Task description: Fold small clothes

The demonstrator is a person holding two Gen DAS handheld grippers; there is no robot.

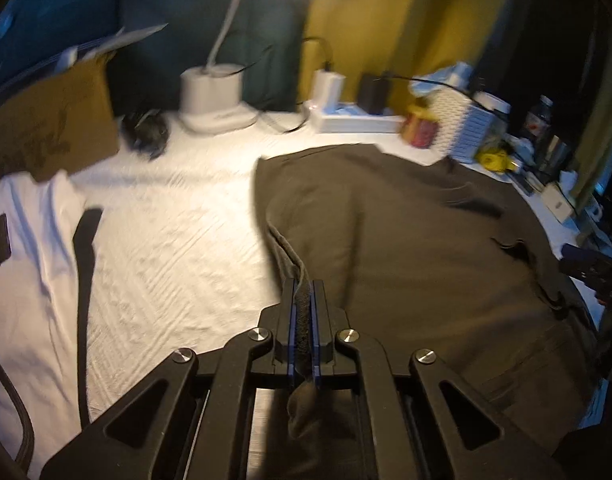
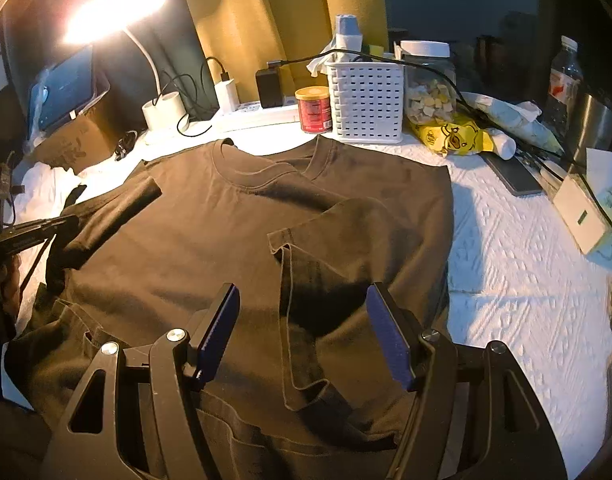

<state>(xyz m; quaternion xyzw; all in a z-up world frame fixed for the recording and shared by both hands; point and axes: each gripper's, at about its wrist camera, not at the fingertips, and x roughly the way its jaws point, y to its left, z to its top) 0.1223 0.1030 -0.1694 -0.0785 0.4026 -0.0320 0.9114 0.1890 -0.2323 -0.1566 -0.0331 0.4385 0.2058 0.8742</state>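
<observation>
We count one dark T-shirt [image 2: 234,240] at the centre, and two grippers: the left gripper [image 1: 304,304] at six o'clock in its own view, the right gripper [image 2: 302,336] at six in its. At twelve o'clock in the right view we count one white basket [image 2: 366,100], one red tin [image 2: 314,109] and one lidded jar [image 2: 428,80]. Toward ten o'clock we count one lamp [image 2: 162,110], one cardboard box [image 2: 72,144] and two plugs [image 2: 246,86], one white, one black. At two o'clock we count one bottle [image 2: 564,76], one yellow packet [image 2: 450,138] and one phone [image 2: 512,178].
</observation>
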